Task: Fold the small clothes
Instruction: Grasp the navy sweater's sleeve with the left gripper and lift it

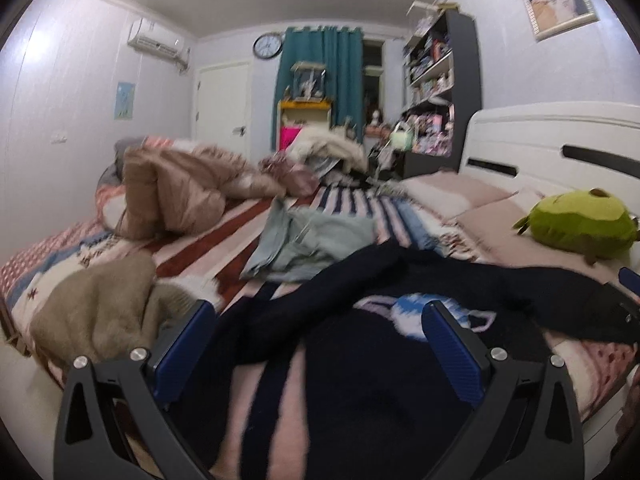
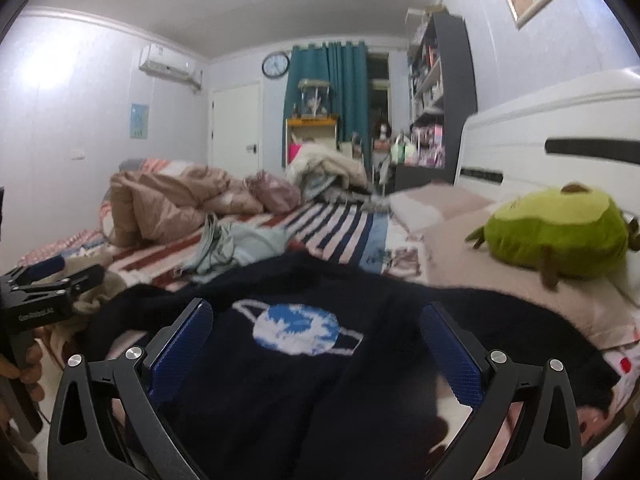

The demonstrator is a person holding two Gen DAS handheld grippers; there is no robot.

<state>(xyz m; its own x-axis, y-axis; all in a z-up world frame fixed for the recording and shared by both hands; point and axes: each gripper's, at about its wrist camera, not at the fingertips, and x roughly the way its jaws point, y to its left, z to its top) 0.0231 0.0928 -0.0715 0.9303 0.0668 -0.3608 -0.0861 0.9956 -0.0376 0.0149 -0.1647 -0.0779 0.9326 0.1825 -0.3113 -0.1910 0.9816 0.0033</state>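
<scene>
The left hand-held gripper (image 1: 320, 344) and the right hand-held gripper (image 2: 318, 340) are both held wide open, with nothing gripped, just above a dark sweater (image 2: 304, 392) spread on the bed (image 2: 340, 224). The sweater, marked by a planet design (image 2: 298, 328), is judged not yet folded; one sleeve (image 1: 400, 284) is seen thrown across it. A light blue garment (image 1: 316, 240) and a beige garment (image 1: 100, 312) lie crumpled, unfolded. The sweater's near hem is cut off, and its outline is blurred.
</scene>
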